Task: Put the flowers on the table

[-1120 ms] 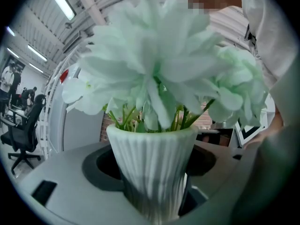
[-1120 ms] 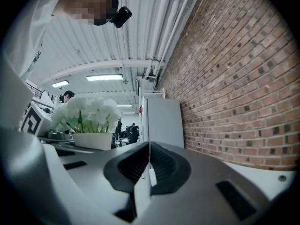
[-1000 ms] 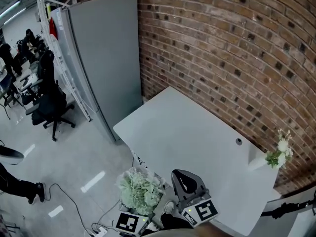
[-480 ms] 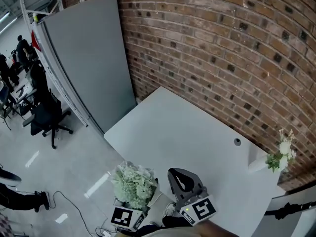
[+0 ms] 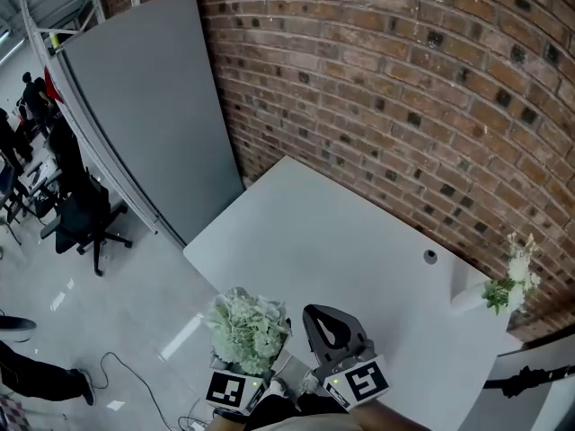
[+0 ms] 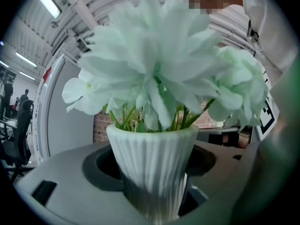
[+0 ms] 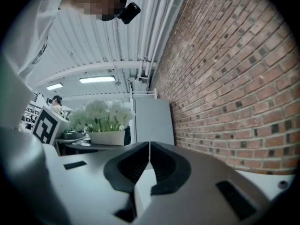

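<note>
Closest in, the left gripper is clamped around a white ribbed ceramic pot. Its dark jaws sit wide apart, hugging the lower part of the pot on either side, and the pot is upright. Sticking out of it is a fat bunch of pale greenish-white flowers on green stems. In the head view that bunch hangs right at the near left edge of the plain white worktop, held up in the gripper rather than standing on the surface.

Just to its right, the right gripper is clenched with nothing in it, jaws pressed together, poking out over the near part of the worktop.

Further out the worktop has a small round grey grommet toward the back. Near the far right corner there's a small white vase with a few white blooms and green leaves, well apart from the held pot.

Behind all that is a red brick wall, with a tall grey flat panel standing at its left end. A black office chair is on the shiny floor past that.
</note>
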{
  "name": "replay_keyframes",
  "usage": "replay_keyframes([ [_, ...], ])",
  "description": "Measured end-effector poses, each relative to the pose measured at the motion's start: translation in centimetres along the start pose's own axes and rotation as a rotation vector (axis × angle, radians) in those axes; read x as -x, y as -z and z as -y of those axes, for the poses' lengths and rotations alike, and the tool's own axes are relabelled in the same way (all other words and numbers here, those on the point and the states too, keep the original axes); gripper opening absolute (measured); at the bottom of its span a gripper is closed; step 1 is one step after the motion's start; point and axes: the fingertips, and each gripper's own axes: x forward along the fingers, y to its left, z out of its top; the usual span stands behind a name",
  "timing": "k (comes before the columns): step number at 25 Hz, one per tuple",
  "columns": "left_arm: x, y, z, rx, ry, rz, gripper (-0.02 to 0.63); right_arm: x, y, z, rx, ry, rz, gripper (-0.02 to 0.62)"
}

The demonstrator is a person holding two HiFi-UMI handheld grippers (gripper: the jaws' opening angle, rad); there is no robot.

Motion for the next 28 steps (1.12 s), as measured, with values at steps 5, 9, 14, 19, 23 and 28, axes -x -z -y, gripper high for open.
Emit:
replay_keyframes([
  [5,-1.7,0.0,-0.1,-0.026,0.029,-0.007,0.353,-0.5,0.1,0.7,0.005,0.032,0.0,0.02],
  [9,-3.1,0.5,-0.5,-0.025,0.069,0.007,0.353,-1.0,0.8,1.3,0.013,0.064,-0.018,0.02],
  [14,-4.8,2.3,-1.8,-0.012,0.084,0.001,0.353,-1.4,2.1,2.2,0.019,0.11,-0.05,0.02],
  [19,-6.7,4.3,-3.5,-0.001,0.098,-0.023,0.353,-2.8,3.0,3.1,0.026,0.142,-0.064,0.02],
  [23,-7.9,5.4,-4.6,-0.004,0.11,-0.024,0.353,-4.0,3.8,3.1,0.032,0.146,-0.08,0.02],
  [28,-9.7,6.6,-6.1,-0.005,0.121,-0.022,0.353,-5.3,5.1,3.6,0.04,0.163,-0.088,0.02],
])
